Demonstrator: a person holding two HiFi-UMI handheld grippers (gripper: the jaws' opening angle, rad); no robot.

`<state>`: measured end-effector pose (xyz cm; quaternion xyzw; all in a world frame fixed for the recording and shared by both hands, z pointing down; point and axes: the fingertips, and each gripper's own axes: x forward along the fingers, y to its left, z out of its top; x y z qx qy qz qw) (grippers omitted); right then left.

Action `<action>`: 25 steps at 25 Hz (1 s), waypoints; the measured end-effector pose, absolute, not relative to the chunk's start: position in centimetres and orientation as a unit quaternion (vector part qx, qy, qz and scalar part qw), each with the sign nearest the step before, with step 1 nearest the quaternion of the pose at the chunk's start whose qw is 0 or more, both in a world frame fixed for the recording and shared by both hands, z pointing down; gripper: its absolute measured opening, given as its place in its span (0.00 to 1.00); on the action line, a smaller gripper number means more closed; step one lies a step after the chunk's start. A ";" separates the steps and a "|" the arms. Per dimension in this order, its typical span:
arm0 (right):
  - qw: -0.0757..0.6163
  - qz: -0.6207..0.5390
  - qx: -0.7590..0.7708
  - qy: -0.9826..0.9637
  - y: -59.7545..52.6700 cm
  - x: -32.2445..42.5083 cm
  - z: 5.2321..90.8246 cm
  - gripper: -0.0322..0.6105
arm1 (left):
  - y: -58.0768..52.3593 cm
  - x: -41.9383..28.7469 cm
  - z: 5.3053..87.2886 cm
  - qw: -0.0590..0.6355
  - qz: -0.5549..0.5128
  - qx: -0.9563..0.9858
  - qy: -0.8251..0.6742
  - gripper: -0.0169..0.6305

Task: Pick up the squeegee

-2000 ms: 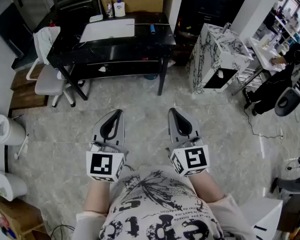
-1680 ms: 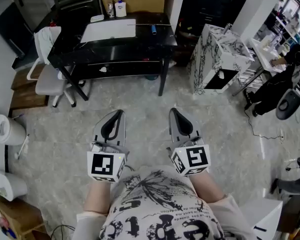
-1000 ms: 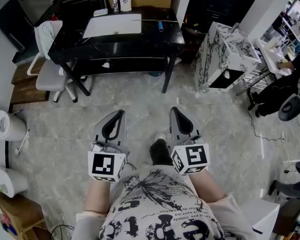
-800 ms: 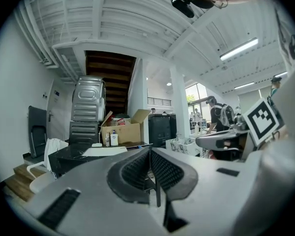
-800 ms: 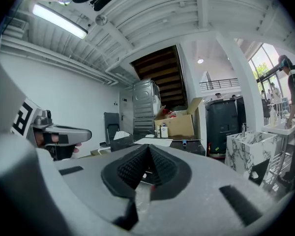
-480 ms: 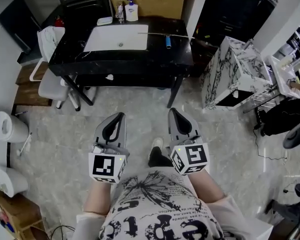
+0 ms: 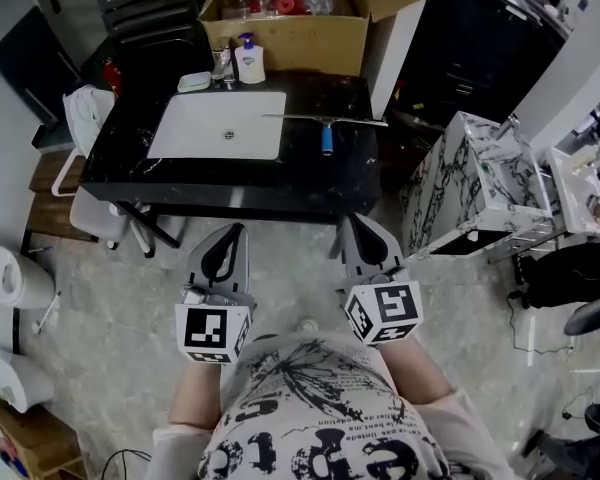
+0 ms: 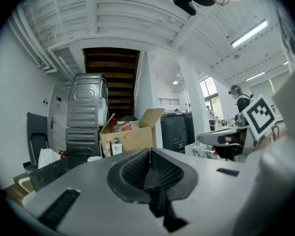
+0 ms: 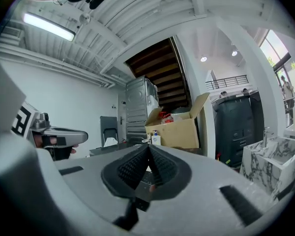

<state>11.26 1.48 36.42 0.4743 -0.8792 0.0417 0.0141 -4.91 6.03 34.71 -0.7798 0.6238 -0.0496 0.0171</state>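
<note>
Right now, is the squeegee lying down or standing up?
Lying down: the squeegee rests flat on the black table, just right of the white basin, with its blade and blue handle both on the tabletop.

the squeegee (image 7: pixel 326 126) is lying flat on the black table (image 7: pixel 320 178), just at 3 o'clock of the white basin (image 7: pixel 195 140), its thin metal blade (image 7: pixel 298 118) running 9 to 3 o'clock, its blue handle (image 7: pixel 327 144) pointing to 6 o'clock.

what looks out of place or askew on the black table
Nothing looks spilled or broken. The one slightly odd thing is the blue-handled squeegee, lying loose on the black marble table with its long blade's left end apparently poking over the white rectangular sink's corner.
</note>
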 end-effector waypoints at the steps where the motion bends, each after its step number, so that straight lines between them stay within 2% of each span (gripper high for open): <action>1: 0.014 0.043 0.475 -0.879 0.3 11.5 36.5 0.04 | 4.9 -4.7 34.8 0.020 -0.050 -0.780 0.624 0.05; 7: 0.039 0.070 0.483 -0.872 -6.2 12.0 38.7 0.04 | -1.2 -3.8 36.0 0.010 -0.060 -0.788 0.612 0.05; 16: 0.075 0.087 0.491 -0.864 -16.1 9.7 41.0 0.04 | -12.8 -6.3 37.3 -0.010 -0.041 -0.805 0.591 0.05; 25: 0.156 0.104 0.526 -0.829 -26.6 8.5 43.7 0.04 | -23.8 -8.7 36.8 -0.011 -0.034 -0.830 0.557 0.05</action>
